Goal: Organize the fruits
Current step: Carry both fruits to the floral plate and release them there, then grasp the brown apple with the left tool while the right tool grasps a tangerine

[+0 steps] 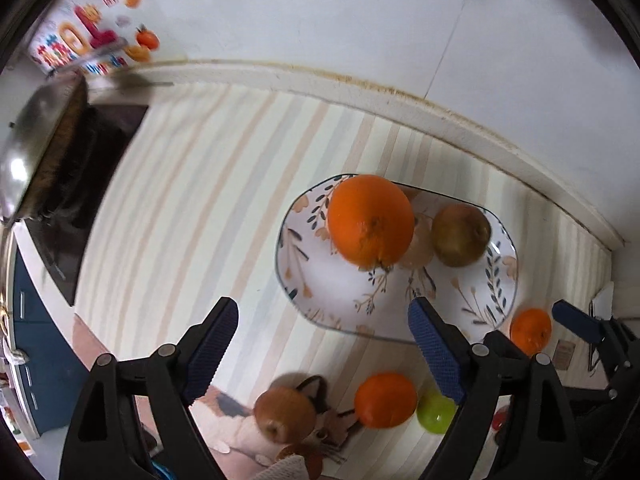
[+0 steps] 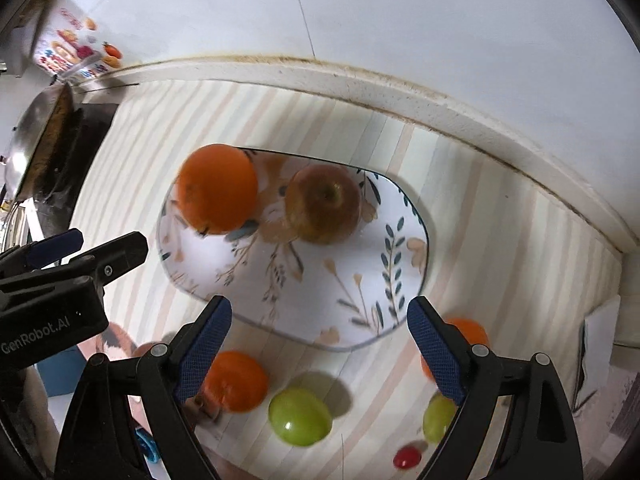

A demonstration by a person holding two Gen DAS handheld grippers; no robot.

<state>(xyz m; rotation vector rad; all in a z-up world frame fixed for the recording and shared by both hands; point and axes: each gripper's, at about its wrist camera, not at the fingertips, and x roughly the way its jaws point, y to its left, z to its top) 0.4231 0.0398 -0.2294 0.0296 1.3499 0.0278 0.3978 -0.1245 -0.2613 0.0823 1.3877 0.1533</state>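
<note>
A floral plate (image 1: 496, 304) (image 2: 400, 216) on the striped mat holds a large orange (image 1: 370, 220) (image 2: 218, 188) and a brownish apple (image 1: 460, 234) (image 2: 324, 202). On the mat in front of it lie a small orange (image 1: 385, 400) (image 2: 238, 380), a green fruit (image 1: 434, 414) (image 2: 299, 416), a brown apple (image 1: 285, 412), a second green fruit (image 2: 438, 418), another orange (image 1: 530, 330) (image 2: 472, 330) and a small red fruit (image 2: 406, 457). My left gripper (image 1: 324, 356) (image 2: 92, 246) is open and empty above the loose fruit. My right gripper (image 2: 320, 352) (image 1: 568, 314) is open and empty.
A metal wok (image 1: 36, 152) (image 2: 38, 132) sits on a black stove (image 1: 92, 184) at the far left. A raised white ledge (image 1: 360, 84) (image 2: 360, 84) and tiled wall bound the mat behind the plate. A cat-print cloth (image 1: 320, 432) lies under the brown apple.
</note>
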